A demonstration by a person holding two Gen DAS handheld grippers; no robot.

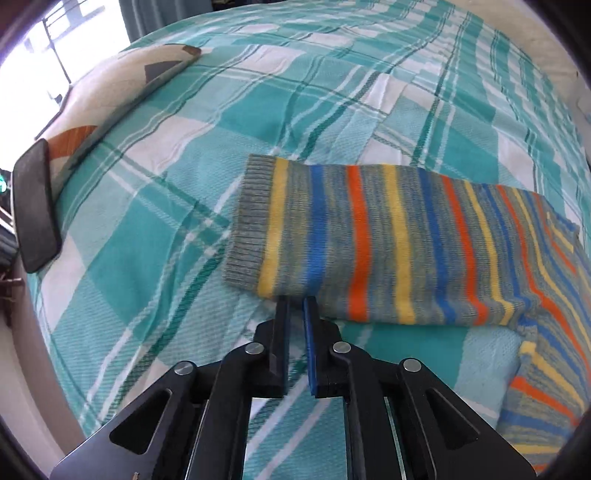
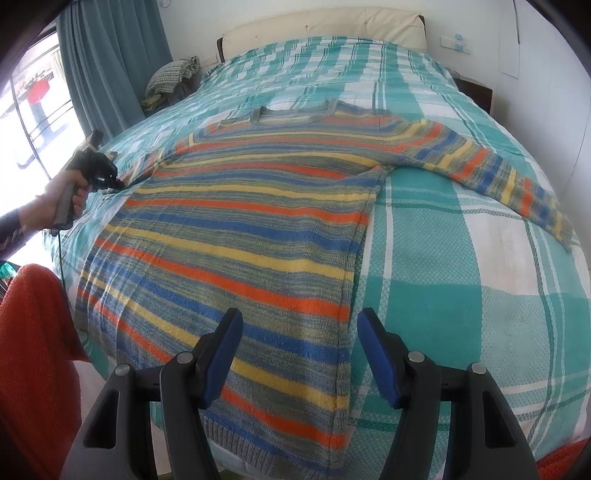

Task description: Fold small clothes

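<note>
Your right gripper (image 2: 299,354) hangs over the near hem of the striped sweater (image 2: 236,236), jaws standing well apart with nothing between them; the sweater's right side seam runs up between the two blue pads. The sweater lies flat, front up, on the bed's teal checked bedspread (image 2: 461,295), hem toward you and neckline away. Its right sleeve (image 2: 480,162) stretches out sideways from the sweater's shoulder and droops toward the bed's edge. On the sweater's other side, your left hand (image 2: 62,203) holds the left gripper (image 1: 295,306) low at the left sleeve (image 1: 351,240). In the left wrist view that sleeve lies flat across the bedspread, grey ribbed cuff pointing away from the sweater's body. The jaws there are nearly together, tips at the sleeve's near edge; no cloth shows between them. Beyond the cuff lies a patterned pillow (image 1: 122,96). Past the sweater's neckline, a cream headboard (image 2: 321,33).
</note>
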